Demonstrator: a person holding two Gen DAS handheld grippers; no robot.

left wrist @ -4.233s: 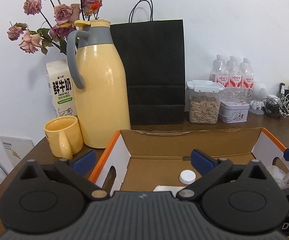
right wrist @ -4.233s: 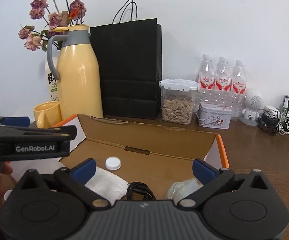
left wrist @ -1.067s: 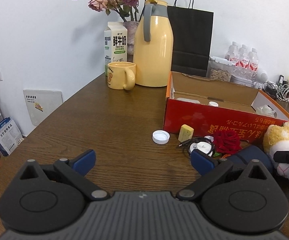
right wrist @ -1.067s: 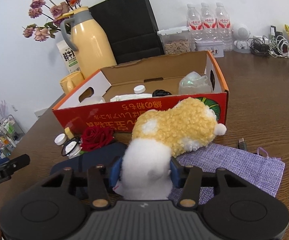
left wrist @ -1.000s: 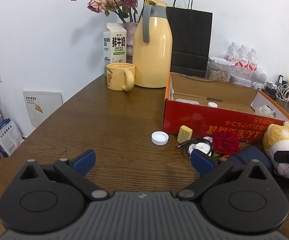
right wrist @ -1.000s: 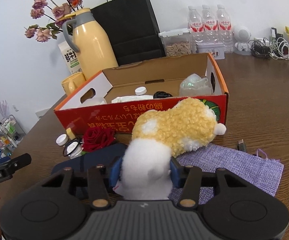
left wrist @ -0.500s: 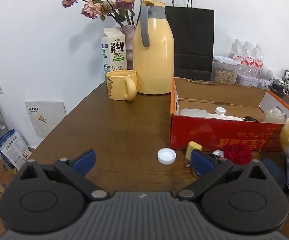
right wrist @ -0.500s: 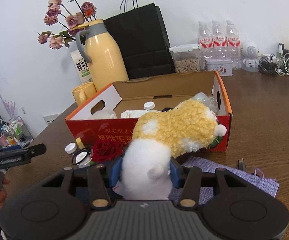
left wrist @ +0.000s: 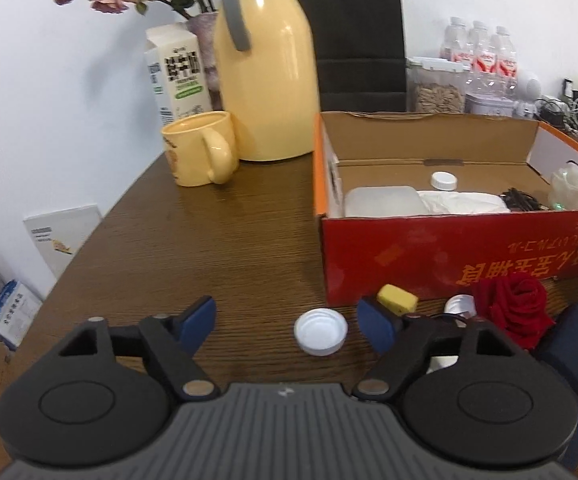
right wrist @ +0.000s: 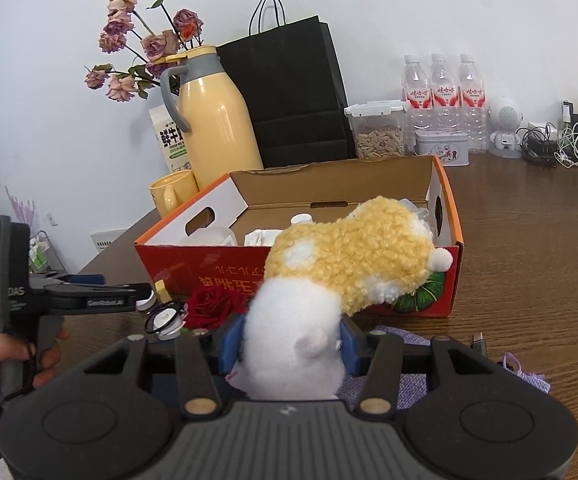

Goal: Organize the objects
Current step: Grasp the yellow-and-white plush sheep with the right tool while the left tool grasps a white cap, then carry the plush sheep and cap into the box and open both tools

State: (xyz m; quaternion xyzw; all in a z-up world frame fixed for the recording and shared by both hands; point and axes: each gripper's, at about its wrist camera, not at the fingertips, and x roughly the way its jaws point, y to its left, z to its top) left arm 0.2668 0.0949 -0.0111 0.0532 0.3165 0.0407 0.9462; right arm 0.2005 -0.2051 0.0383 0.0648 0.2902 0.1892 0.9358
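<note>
We are clamping the right gripper (right wrist: 291, 346) on the white end of a plush toy (right wrist: 341, 276); both blue pads are pressing into its sides. The toy's yellow body is hanging out ahead of the fingers, over the front right corner of the red box (right wrist: 225, 274).

We are holding the left gripper (left wrist: 289, 324) wide open, gripping nothing, low over the wooden table (left wrist: 193, 248) in front of the box's left corner. A white bottle cap (left wrist: 320, 331) is lying rim-up on the table between its two pads.

Just in front of the box's red wall: a small yellow block (left wrist: 397, 299), a red rose (left wrist: 513, 309), and a small white jar with a black cable around it (right wrist: 164, 322), partly hidden. A dark blue pouch (left wrist: 573, 334) is sitting further out from that wall, by the rose. A purple cloth (right wrist: 413, 382) is lying in front of the box's right corner, under the toy.

Inside the box: a clear plastic tub (left wrist: 381, 201), a white wrapper (left wrist: 463, 201), a white cap (left wrist: 443, 180), a black cable (left wrist: 523, 201), and a crumpled clear bag (left wrist: 573, 189).

Left of and behind the box: a yellow mug (left wrist: 199, 148), a yellow jug (left wrist: 265, 64), and a milk carton (left wrist: 179, 72).
</note>
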